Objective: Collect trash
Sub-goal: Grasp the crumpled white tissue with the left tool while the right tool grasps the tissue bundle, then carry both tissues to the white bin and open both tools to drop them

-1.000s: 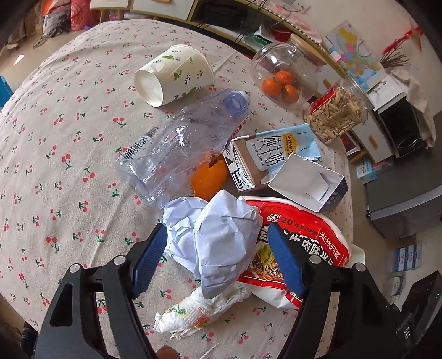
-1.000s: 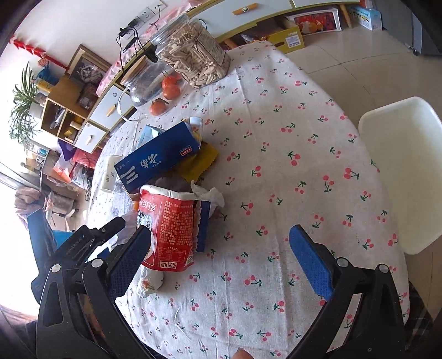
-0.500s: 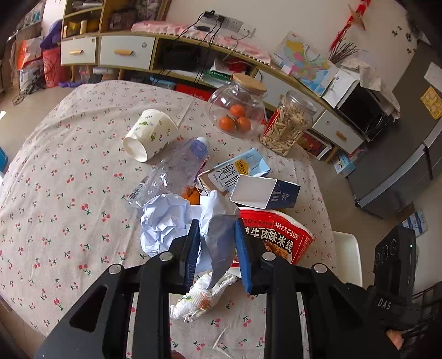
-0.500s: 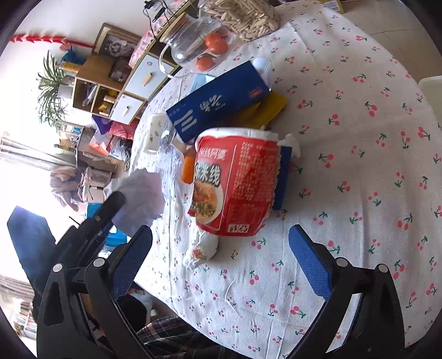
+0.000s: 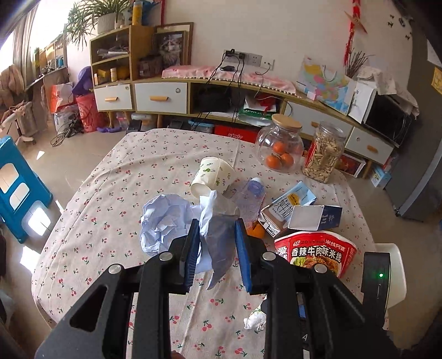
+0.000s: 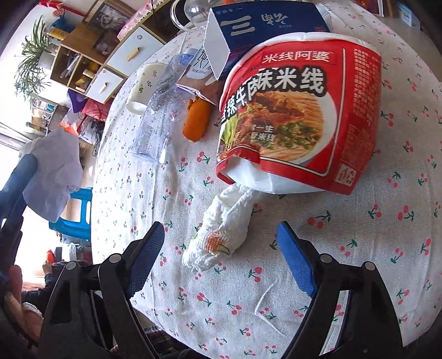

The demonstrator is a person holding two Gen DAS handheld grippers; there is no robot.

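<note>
Left claw: we squeeze the crumpled blue paper tight between our blue pads, up above the counter.
Right claw: we hold it wide apart, with nothing in it.
White tissue: it lies on the counter between our right pads, touching the noodle bowl.
Noodle bowl: it lies on its side, with the blue box just behind it and the orange peel beside it.

Crumpled pale-blue paper lifted off the counter, pinched between blue fingers. Red noodle cup on its side near the right edge. Wadded white tissue touching the cup's base. Crushed clear bottle, orange peel, paper cup, cartons mid-counter.
</note>
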